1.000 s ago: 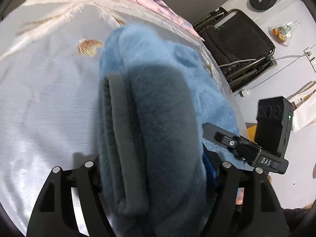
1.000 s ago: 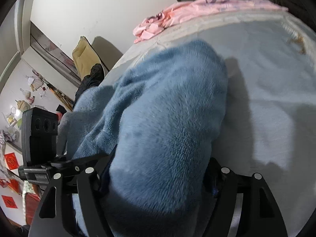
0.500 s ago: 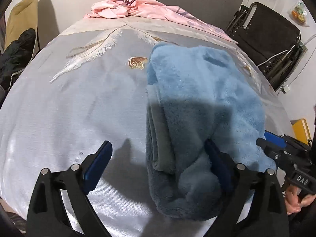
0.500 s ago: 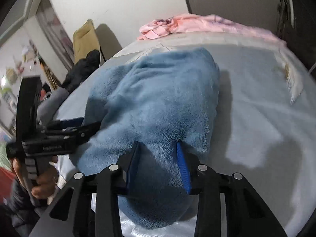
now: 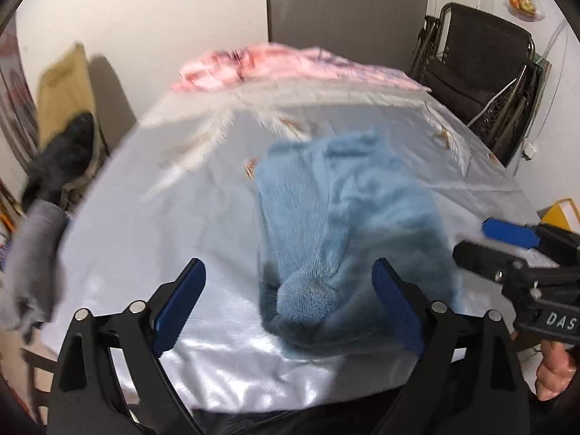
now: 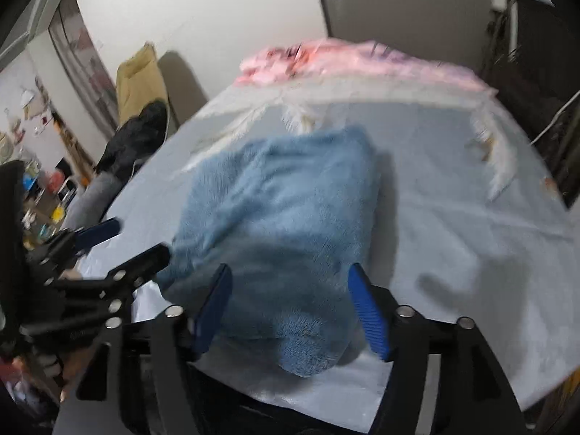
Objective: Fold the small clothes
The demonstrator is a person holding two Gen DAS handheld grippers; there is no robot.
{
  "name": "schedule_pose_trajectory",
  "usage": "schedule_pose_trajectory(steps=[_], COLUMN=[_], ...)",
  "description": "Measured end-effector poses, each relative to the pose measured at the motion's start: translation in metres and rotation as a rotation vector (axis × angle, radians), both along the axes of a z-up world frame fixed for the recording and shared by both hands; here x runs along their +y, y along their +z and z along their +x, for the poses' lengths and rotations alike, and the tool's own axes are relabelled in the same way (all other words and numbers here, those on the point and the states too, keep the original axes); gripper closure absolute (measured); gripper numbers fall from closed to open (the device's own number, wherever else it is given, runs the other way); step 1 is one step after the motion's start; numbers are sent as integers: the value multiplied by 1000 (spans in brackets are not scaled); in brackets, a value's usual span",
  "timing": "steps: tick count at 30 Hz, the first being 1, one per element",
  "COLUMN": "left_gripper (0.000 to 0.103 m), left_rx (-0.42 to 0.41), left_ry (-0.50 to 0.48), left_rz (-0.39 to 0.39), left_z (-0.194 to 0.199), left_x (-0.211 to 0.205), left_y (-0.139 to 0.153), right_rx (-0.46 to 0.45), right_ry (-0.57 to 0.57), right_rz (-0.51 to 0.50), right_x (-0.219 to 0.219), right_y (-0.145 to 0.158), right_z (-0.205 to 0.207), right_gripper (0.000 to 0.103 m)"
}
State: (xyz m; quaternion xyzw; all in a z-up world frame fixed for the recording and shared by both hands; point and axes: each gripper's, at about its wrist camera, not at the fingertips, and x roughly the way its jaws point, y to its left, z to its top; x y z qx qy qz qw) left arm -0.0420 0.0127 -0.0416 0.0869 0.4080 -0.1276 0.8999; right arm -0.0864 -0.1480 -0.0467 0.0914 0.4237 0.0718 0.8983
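With both tongs, left [image 5: 288, 302] and right [image 6: 290, 313], wide open and empty, we should check the blue fleece [image 5: 348, 224] lies squarely folded on the surface [image 5: 163, 224].

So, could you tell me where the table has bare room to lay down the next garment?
Left of the blue fleece garment the tablecloth lies bare. Another free strip lies to its right. The far end is crowded by the pink cloth; both grippers hang open over the near edge.
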Motion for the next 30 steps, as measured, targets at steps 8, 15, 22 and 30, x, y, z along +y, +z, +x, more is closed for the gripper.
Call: schedule_pose_trajectory(steps=[8, 15, 22, 30], left_gripper=[5, 5, 5, 5], left_rx=[-141, -123, -121, -115], left_ry=[42, 21, 20, 18], left_rz=[10, -3, -7, -2], left_z=[-47, -56, -56, -56], left_x=[2, 1, -1, -1], left_y=[42, 42, 42, 40], right_rx=[-183, -103, -118, -170], right_ry=[-101, -115, -122, -157], right_rz=[-134, -70, -71, -87], right_x=[7, 5, 5, 2], right_y=[37, 20, 20, 33], right_z=[-46, -49, -51, -61], right_gripper=[16, 16, 16, 13])
